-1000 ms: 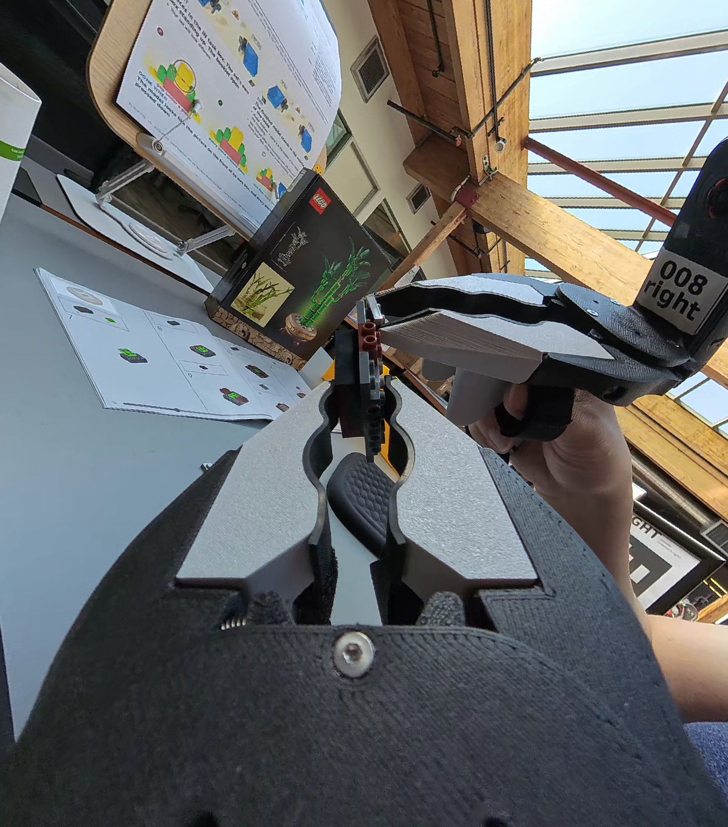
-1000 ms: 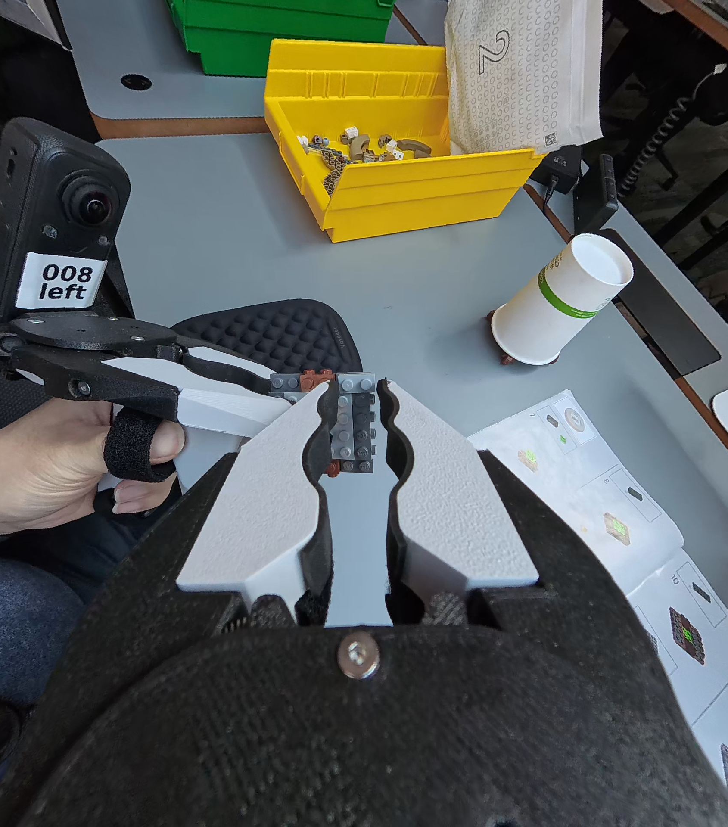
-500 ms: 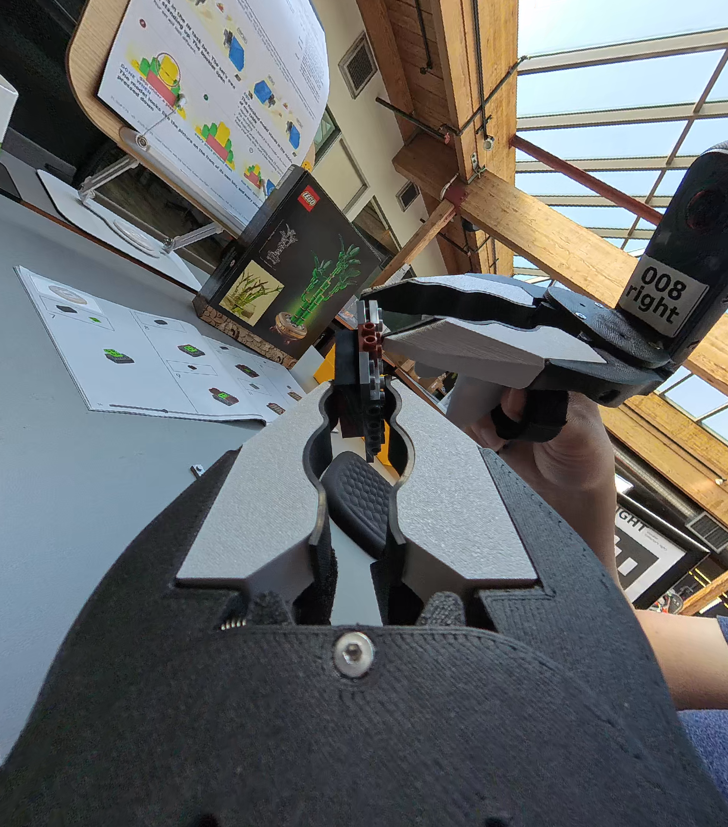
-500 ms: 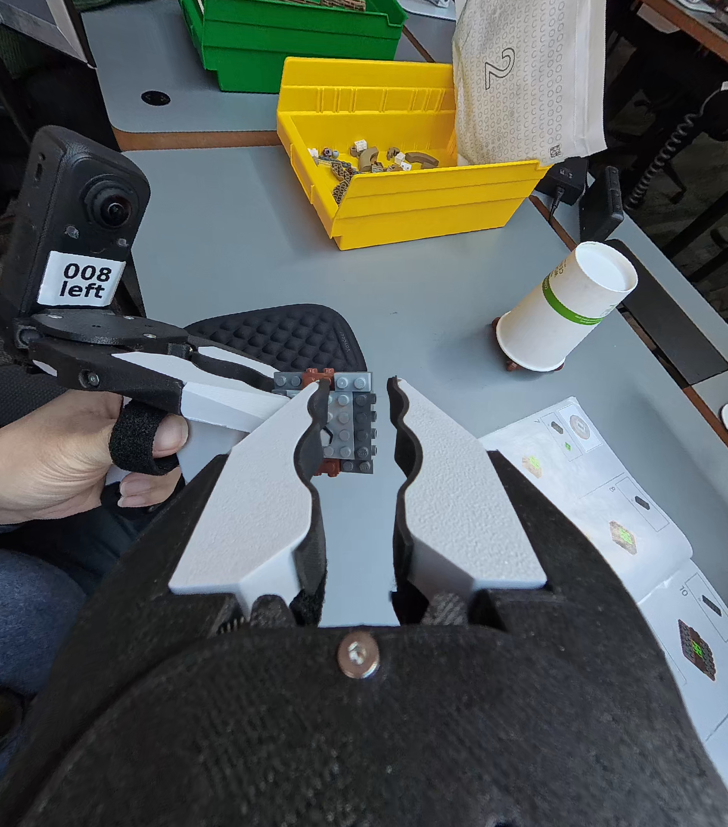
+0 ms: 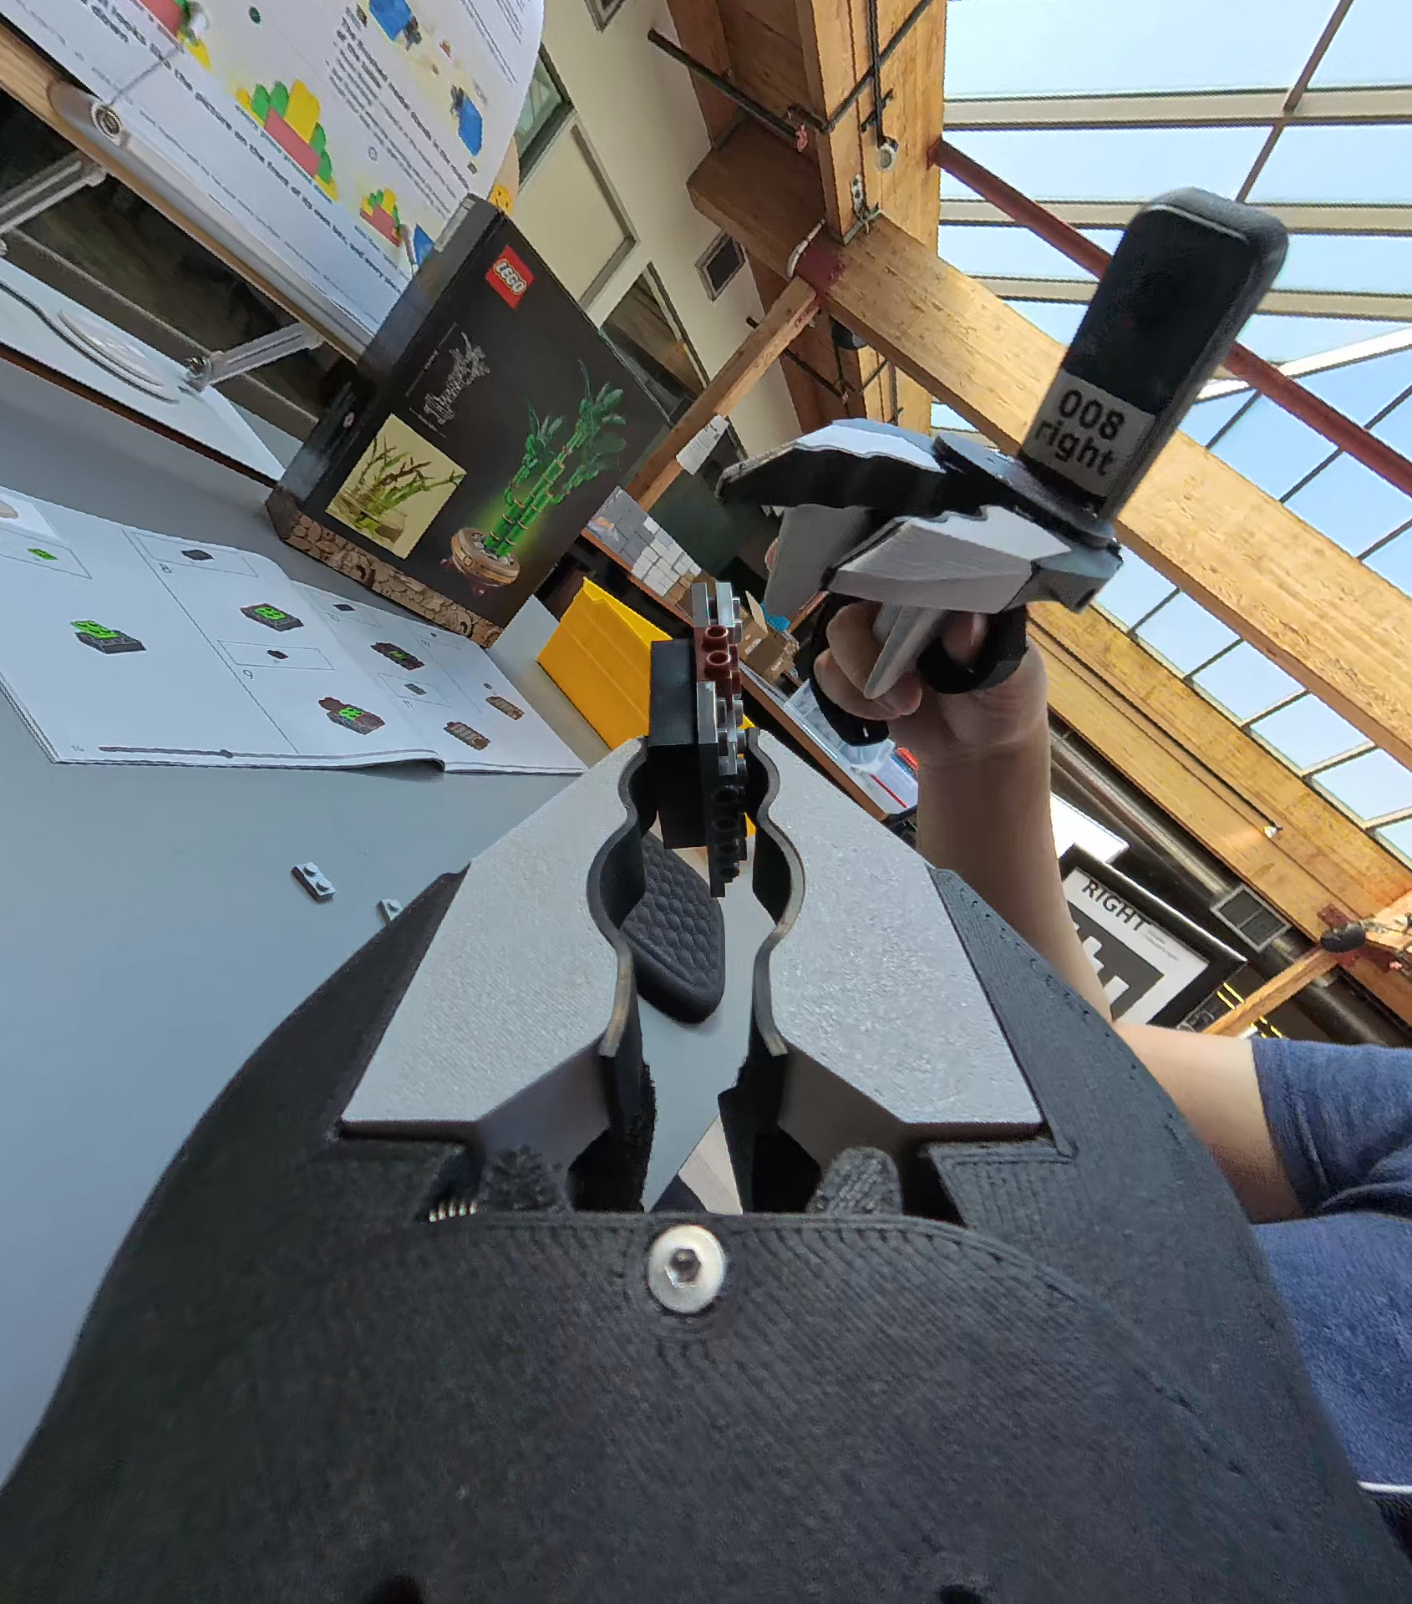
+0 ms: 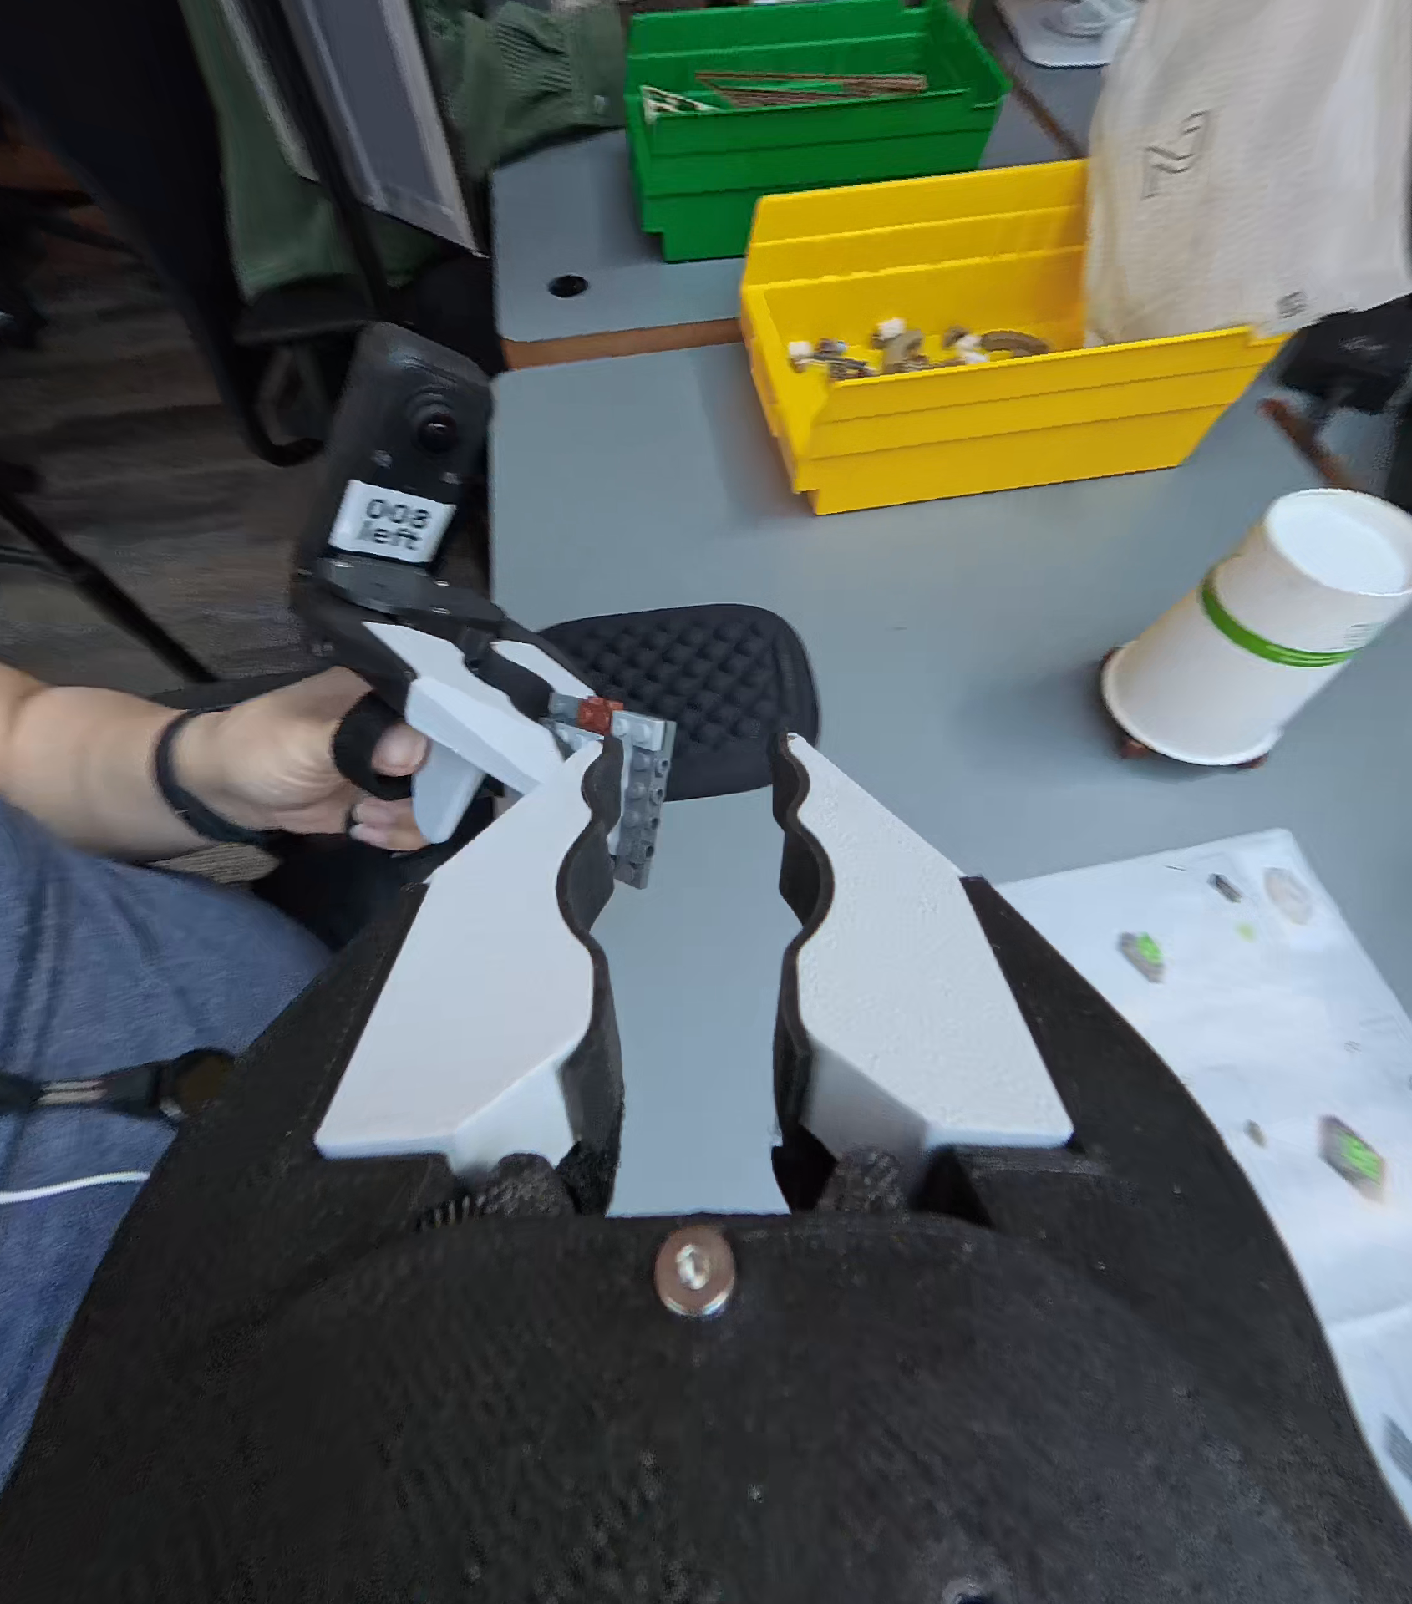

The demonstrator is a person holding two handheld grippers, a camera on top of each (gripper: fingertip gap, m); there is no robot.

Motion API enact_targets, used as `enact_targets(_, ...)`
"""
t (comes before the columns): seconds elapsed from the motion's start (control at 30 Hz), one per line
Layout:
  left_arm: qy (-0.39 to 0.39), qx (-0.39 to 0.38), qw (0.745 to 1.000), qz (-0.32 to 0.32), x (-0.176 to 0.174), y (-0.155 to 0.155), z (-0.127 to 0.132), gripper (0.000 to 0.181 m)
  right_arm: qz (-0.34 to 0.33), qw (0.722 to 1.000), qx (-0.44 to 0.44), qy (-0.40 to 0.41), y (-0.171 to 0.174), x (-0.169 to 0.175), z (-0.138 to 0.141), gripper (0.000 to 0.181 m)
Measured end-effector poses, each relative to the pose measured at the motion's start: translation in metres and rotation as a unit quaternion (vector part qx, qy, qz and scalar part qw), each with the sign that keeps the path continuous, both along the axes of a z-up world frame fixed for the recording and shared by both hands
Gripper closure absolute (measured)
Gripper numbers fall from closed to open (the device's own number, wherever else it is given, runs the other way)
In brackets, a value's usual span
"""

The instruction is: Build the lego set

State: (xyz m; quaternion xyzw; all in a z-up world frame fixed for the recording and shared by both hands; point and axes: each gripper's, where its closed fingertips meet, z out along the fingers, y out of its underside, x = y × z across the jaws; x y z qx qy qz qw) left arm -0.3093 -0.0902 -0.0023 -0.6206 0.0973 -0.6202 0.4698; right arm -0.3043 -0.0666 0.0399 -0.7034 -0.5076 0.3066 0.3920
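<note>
My left gripper [image 5: 698, 764] is shut on a small lego assembly [image 5: 698, 720] of black, grey and brown plates, held upright above the grey table [image 5: 121, 911]. My right gripper [image 6: 694, 751] is open and empty, drawn back up and to the right of the assembly; it also shows in the left wrist view [image 5: 772, 521]. In the right wrist view the assembly [image 6: 637, 781] sits in the left gripper [image 6: 572, 738], just left of my open fingers. Two tiny grey plates [image 5: 314, 882] lie loose on the table.
An open instruction booklet [image 5: 190, 642] [image 6: 1258, 1041] lies on the table. The set's black box [image 5: 468, 434] stands behind it. A yellow bin [image 6: 989, 391] with several small parts, a green bin [image 6: 807, 113], a tipped paper cup [image 6: 1267, 642] and a black textured pad [image 6: 685, 694] sit nearby. The gap from one gripper's tips to the other's is roughly 5 centimetres.
My right gripper has opened, let go of the lego assembly and pulled back away from it. The left gripper keeps hold of the assembly.
</note>
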Motion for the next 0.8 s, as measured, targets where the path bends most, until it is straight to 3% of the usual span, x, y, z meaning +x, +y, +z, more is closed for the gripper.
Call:
enact_targets(0.13, 0.009, 0.008, 0.999, -0.035, 0.007, -0.012, 0.004, 0.164, 0.093, 0.979, -0.178, 0.036, -0.019, 0.003, 0.003, 0.14)
enact_targets(0.3, 0.019, 0.021, 0.998, -0.054, 0.019, -0.024, 0.007, 0.164, 0.143, 0.95, -0.274, 0.039, -0.031, 0.005, -0.004, 0.151)
enact_targets(0.67, 0.036, 0.043, 0.997, -0.06, 0.03, -0.031, 0.009, 0.164, 0.171, 0.946, -0.273, 0.028, -0.046, 0.003, -0.016, 0.156)
enact_targets(0.8, 0.035, 0.043, 0.997, -0.062, 0.03, -0.032, 0.009, 0.164, 0.177, 0.943, -0.28, 0.036, -0.048, 0.003, -0.016, 0.166)
